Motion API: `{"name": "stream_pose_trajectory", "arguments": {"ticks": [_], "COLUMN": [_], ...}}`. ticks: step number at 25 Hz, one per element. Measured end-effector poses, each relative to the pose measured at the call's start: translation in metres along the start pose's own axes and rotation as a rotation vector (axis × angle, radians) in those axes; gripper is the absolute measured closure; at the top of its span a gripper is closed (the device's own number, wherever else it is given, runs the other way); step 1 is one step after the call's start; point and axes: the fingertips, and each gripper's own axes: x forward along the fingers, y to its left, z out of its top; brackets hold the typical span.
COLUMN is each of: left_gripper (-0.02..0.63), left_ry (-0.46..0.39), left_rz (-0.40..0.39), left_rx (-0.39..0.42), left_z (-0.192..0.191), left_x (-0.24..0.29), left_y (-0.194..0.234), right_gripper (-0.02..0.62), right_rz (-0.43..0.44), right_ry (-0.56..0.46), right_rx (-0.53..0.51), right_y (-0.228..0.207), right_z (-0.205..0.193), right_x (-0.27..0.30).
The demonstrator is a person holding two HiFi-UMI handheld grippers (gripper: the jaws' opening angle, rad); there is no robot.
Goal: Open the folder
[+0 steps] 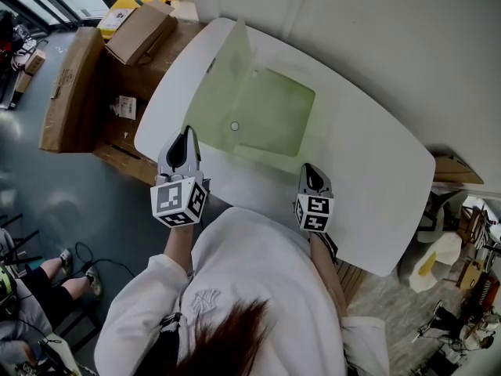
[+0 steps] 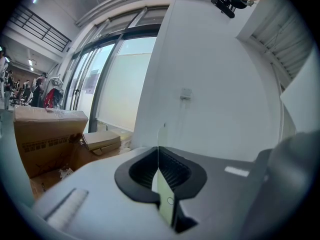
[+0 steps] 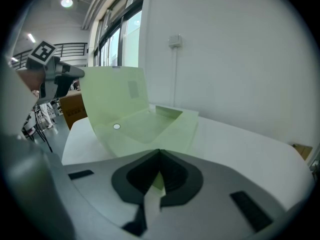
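While the head view looks steeply down, a translucent green folder (image 1: pixel 270 116) is seen lying on a white desk (image 1: pixel 368 171), near its middle. The folder's flap (image 1: pixel 227 65) is raised almost upright along the folder's left side. The left hand-held gripper (image 1: pixel 188 135) is closed on the near edge of that flap, and the right hand-held gripper (image 1: pixel 311 169) is set at the folder's near right edge. A small round snap button (image 1: pixel 234 126) is seen on the lower sheet. Cardboard boxes (image 1: pixel 139 31) are stacked beyond the left end of the desk.

In the left gripper view, the left hand-held gripper (image 2: pixel 159 159) is shown with its jaws pressed together on the flap (image 2: pixel 165 196), which is seen edge-on as a thin green sheet rising above the pads. A cardboard box (image 2: pixel 45 139) is visible at the left.

In the right gripper view, the right hand-held gripper (image 3: pixel 160 159) is closed on a thin edge of the folder (image 3: pixel 150 126), pinned between its pads. Beyond it, the flap (image 3: pixel 115 91) is held up, curved, by the left hand-held gripper (image 3: pixel 62 79), and the rest of the folder is laid flat on the desk (image 3: pixel 240 149).
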Motion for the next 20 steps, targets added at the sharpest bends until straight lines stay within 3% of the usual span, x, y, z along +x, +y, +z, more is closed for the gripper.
{"name": "stream_pose_trajectory", "arguments": {"ticks": [20], "left_gripper": [0.594], "left_ry": [0.008], "left_rz": [0.022], "left_rx": [-0.015], "left_z": [-0.0022], "left_x": [-0.0001], "left_y": [0.0096], "right_gripper": [0.589], "right_rz": [-0.002], "right_ry": [0.002], "right_rx": [0.000], "right_y": [0.0003], "right_z": [0.0010], "right_x": [-0.0011]}}
